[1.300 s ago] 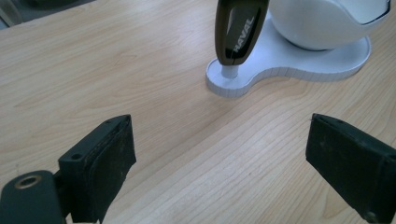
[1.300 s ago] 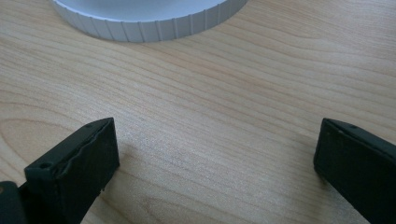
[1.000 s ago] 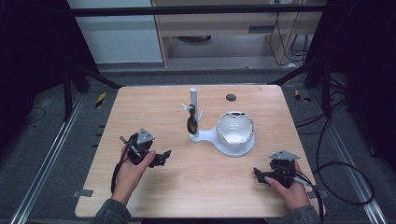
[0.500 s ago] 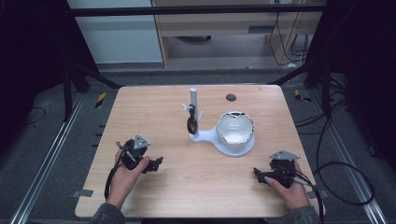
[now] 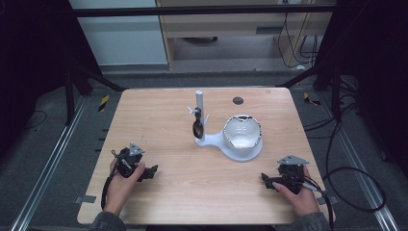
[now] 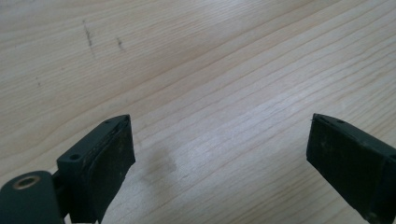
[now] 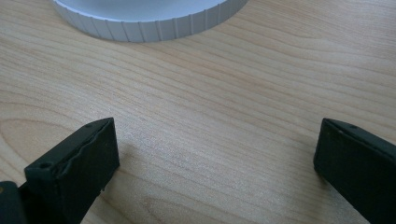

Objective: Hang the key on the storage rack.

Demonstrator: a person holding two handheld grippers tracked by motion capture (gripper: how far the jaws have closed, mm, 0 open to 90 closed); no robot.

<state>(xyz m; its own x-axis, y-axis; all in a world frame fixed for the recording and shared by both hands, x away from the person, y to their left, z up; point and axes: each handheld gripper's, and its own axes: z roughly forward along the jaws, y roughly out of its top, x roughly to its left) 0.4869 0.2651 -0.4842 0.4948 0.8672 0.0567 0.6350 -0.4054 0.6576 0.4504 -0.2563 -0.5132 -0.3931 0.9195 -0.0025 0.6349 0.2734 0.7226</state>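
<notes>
Two claws are resting low on the wooden table, both empty

Left gripper: jaws are standing wide apart over bare wood, holding nothing. Since a second ago it has been drawing back toward the person's edge and settling lower; judged, this is a retreat to a ready pose and not an approach.

Right gripper: jaws likewise spread wide with nothing between them; it is sitting where it sat a second ago.

White stand: round ribbed base with an upright post, lying ahead of both claws, well apart from the left one and nearer the right one. In the right gripper view the ribbed rim is showing just ahead of the open jaws, not touching them.

Shiny heart-shaped dish: sitting on the base, beyond the right claw.

Dark spoon-like piece: hanging by the post, ahead and to the right of the left claw, well apart from it.

Work judged as not yet begun; nothing is being touched
</notes>
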